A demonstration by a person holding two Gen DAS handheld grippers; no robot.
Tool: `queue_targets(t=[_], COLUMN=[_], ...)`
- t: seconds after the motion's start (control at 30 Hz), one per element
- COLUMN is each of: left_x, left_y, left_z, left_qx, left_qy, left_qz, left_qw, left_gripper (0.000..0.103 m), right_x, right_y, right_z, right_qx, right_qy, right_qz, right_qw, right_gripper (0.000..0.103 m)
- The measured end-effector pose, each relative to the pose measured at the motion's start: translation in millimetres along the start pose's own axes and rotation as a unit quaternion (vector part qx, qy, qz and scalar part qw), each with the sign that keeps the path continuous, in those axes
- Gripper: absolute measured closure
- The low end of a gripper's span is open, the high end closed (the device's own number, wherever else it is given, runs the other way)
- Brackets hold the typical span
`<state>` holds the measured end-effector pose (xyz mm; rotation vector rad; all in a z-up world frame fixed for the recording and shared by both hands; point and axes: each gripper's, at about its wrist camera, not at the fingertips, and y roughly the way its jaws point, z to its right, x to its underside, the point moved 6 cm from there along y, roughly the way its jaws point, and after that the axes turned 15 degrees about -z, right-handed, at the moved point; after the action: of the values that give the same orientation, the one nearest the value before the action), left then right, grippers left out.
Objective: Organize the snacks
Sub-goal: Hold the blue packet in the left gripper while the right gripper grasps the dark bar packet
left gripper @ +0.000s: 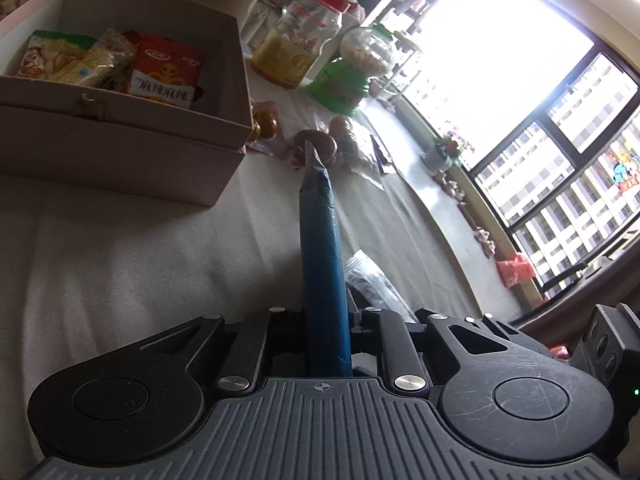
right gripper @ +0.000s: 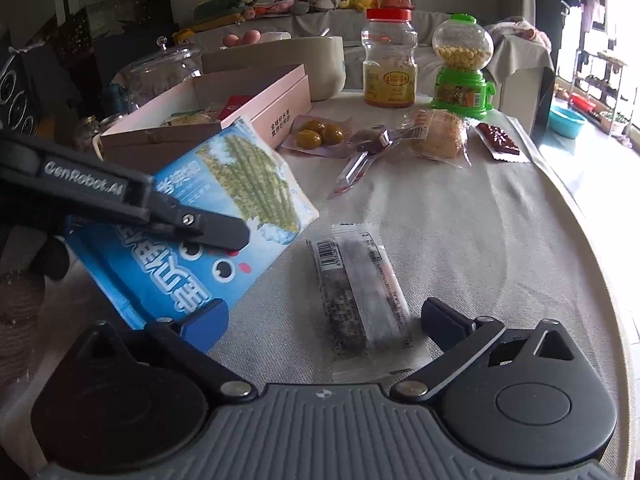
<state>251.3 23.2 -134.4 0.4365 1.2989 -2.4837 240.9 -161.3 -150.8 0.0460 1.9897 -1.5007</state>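
Two grippers are in my views: my left gripper (right gripper: 224, 236) has its jaws clamped tight on the blue snack bag (right gripper: 192, 232), held tilted above the worktop (right gripper: 460, 232) just in front of the pink box (right gripper: 276, 108). My right gripper (right gripper: 328, 316) has its jaws spread wide and empty, straddling a clear-wrapped seed bar (right gripper: 360, 292) lying flat near the worktop's front edge.

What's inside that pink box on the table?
The pink box holds snack packets: a red one, a yellowish one and a green-and-white one. Its front wall and the packets hide whatever lies deeper.
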Motion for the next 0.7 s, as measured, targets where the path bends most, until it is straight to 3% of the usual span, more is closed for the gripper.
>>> queue_targets(t=[0.27,0.57,0.7], left_x=[34,58,59], left_y=[-49,-56,-57], left_z=[-14,-30,-27], left_qx=[-0.043,-0.052,-0.055], left_qy=[-0.010,-0.022,-0.013], left_qz=[0.028,0.048,0.046], left_qw=[0.9986,0.9973,0.9973], left_gripper=[0.085,0.081,0.082], right_x=[4,-5,-16], right_y=[-3,-6,0], right_z=[0,12,20], right_qx=[-0.015,-0.006,0.003], right_qy=[-0.023,0.002,0.015], right_qz=[-0.014,0.001,0.002], right_qw=[1.000,1.000,1.000], right_gripper=[0.000,0.006,0.026])
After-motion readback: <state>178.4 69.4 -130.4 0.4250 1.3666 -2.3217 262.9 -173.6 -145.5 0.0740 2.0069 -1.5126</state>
